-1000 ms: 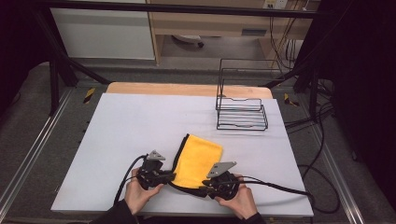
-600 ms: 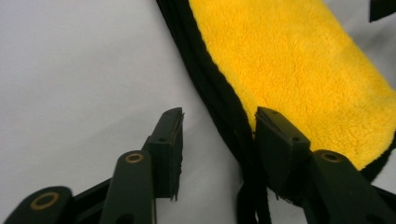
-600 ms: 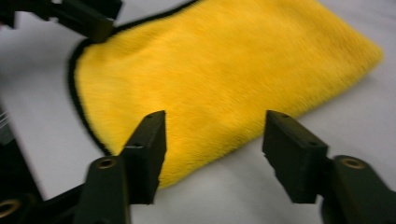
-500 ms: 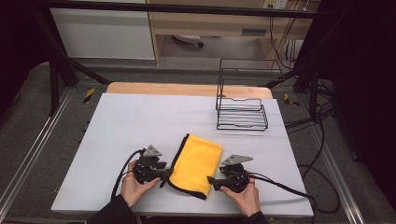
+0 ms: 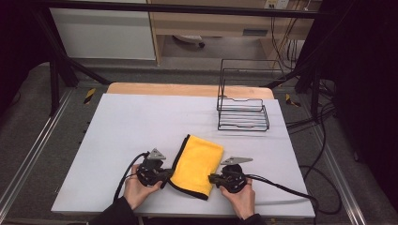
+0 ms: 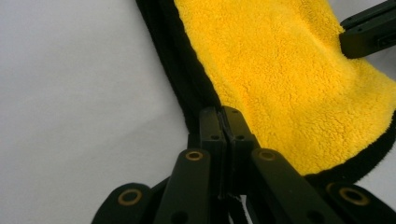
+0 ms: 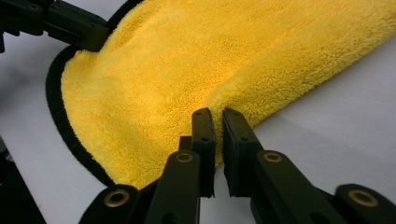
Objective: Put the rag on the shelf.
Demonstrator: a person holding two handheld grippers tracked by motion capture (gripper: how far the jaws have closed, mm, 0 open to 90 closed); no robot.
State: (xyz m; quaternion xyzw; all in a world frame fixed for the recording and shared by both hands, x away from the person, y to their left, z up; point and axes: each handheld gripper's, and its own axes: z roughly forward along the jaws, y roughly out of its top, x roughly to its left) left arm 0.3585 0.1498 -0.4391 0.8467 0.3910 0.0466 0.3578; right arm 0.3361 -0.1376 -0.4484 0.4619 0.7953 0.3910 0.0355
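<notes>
The right gripper (image 7: 217,114) has its two black jaws nearly together, pinching a raised fold at the edge of the fluffy yellow cloth with black trim (image 7: 187,60), which lies on the white table (image 7: 336,102). The left gripper's black jaw (image 7: 74,28) meets the cloth's far corner.

The setting is probably a lab: a white table (image 5: 141,126) inside a metal frame (image 5: 56,70), loose cables (image 5: 324,122) on grey floor, and a plain cabinet (image 5: 103,33) behind.

The high view looks forward and down from 6 o'clock; both gripper views sit close, sharing the yellow cloth (image 5: 197,165).
</notes>
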